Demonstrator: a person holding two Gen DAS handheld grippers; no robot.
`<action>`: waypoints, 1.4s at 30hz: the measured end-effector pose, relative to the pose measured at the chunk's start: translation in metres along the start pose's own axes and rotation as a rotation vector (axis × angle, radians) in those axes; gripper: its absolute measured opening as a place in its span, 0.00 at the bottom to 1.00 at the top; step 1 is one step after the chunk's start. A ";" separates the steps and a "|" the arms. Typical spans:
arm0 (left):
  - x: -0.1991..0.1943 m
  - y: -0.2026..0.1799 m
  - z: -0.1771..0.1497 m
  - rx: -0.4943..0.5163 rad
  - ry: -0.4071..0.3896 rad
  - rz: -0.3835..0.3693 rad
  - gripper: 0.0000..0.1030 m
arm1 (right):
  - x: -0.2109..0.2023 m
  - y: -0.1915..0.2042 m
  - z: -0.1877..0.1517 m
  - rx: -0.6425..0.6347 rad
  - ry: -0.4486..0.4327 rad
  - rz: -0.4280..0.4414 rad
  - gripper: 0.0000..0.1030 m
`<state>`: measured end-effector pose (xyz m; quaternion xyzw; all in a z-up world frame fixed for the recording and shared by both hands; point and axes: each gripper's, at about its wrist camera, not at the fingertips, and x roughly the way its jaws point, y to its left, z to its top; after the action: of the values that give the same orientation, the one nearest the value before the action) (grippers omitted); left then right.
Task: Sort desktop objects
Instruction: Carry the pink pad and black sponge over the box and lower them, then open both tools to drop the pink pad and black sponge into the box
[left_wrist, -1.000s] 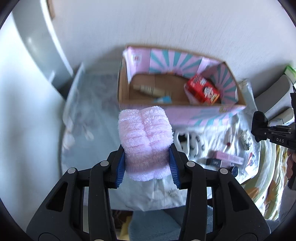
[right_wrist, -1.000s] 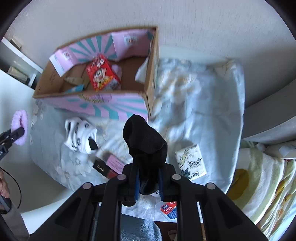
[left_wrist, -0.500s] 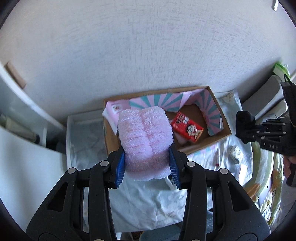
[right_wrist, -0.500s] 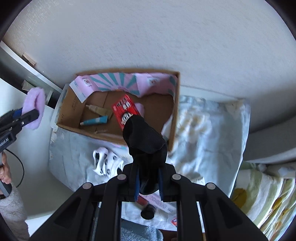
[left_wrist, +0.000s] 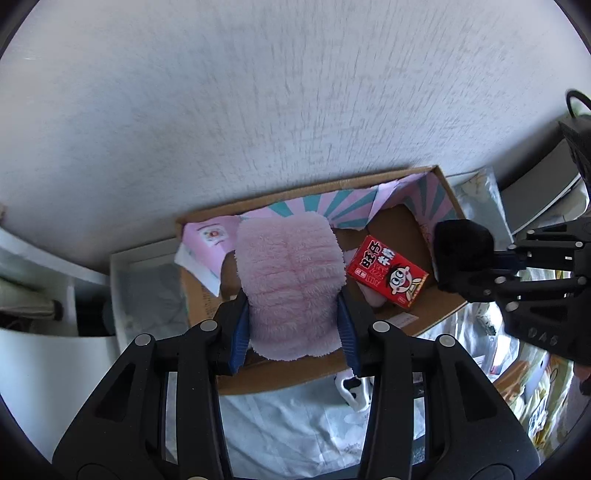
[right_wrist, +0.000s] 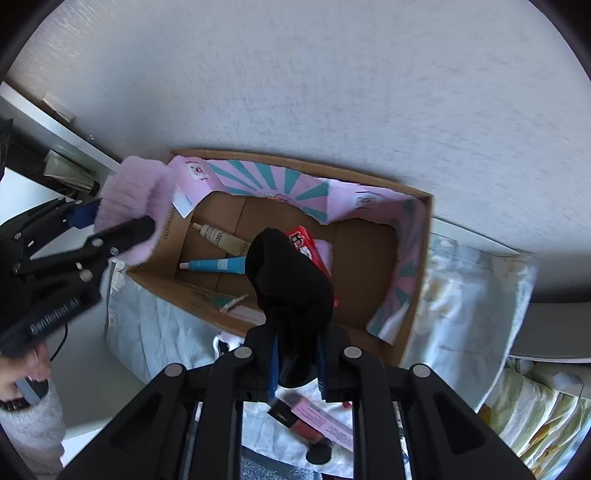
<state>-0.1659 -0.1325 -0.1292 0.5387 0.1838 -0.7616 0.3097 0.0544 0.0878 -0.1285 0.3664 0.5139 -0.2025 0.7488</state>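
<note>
My left gripper is shut on a fluffy pink cloth and holds it above the left part of an open cardboard box with pink and teal lining. It also shows in the right wrist view. My right gripper is shut on a black sock above the box's near edge; the sock also shows in the left wrist view. Inside the box lie a red carton, a beige tube and a blue tube.
The box stands on a pale floral cloth against a white wall. A black-and-white sock and a pink flat box lie in front of the box. A white shelf unit stands at the left.
Both grippers have moved forward and closer together, from in front of the box to above it. Each still holds its item.
</note>
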 end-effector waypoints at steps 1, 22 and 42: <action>0.004 0.000 0.001 0.003 0.006 -0.001 0.37 | 0.006 0.002 0.003 -0.005 0.012 -0.005 0.15; 0.045 0.007 0.004 -0.014 0.077 0.018 0.50 | 0.046 0.024 0.025 -0.095 0.085 0.020 0.15; 0.017 0.007 -0.001 -0.041 0.007 0.037 1.00 | 0.033 0.016 0.002 -0.147 0.023 -0.083 1.00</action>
<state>-0.1639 -0.1418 -0.1451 0.5384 0.1905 -0.7499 0.3339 0.0799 0.0990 -0.1527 0.2912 0.5507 -0.1908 0.7586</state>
